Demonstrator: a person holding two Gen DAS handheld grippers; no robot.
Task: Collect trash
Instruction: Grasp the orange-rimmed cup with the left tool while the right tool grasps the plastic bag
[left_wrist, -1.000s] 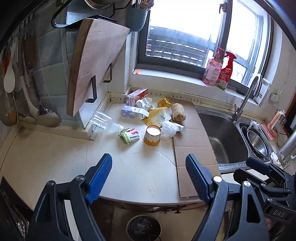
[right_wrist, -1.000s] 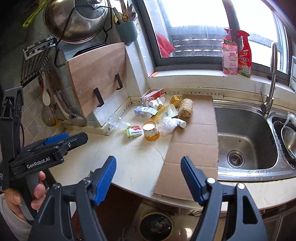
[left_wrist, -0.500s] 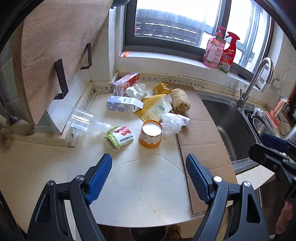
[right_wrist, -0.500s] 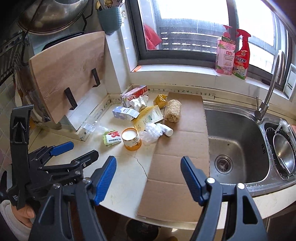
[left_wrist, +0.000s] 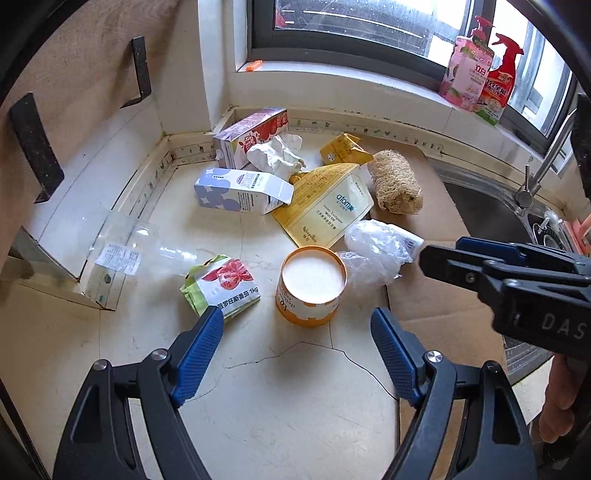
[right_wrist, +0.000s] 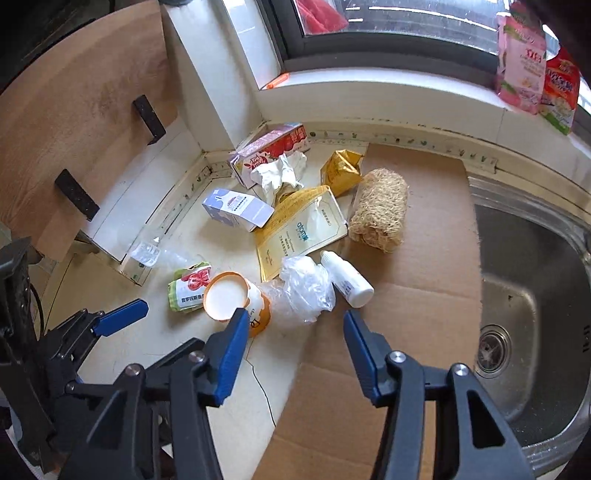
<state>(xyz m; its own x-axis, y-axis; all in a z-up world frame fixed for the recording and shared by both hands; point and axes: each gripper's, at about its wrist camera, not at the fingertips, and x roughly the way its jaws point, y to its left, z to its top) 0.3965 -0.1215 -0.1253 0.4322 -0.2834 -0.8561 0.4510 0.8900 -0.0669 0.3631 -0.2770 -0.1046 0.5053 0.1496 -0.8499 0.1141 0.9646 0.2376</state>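
left gripper (left_wrist: 297, 328) — jaws wide, empty, above orange cup (left_wrist: 311, 286) | right gripper (right_wrist: 291, 332) — jaws closing, empty, near crumpled plastic (right_wrist: 304, 286)

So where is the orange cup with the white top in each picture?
Left wrist view: the orange cup stands near the middle, just ahead of the open left gripper.
Right wrist view: the same cup sits left of centre, beside the right gripper, whose jaws are closing on nothing.
Shared landmark: the crumpled clear plastic bag lies to its right in both.
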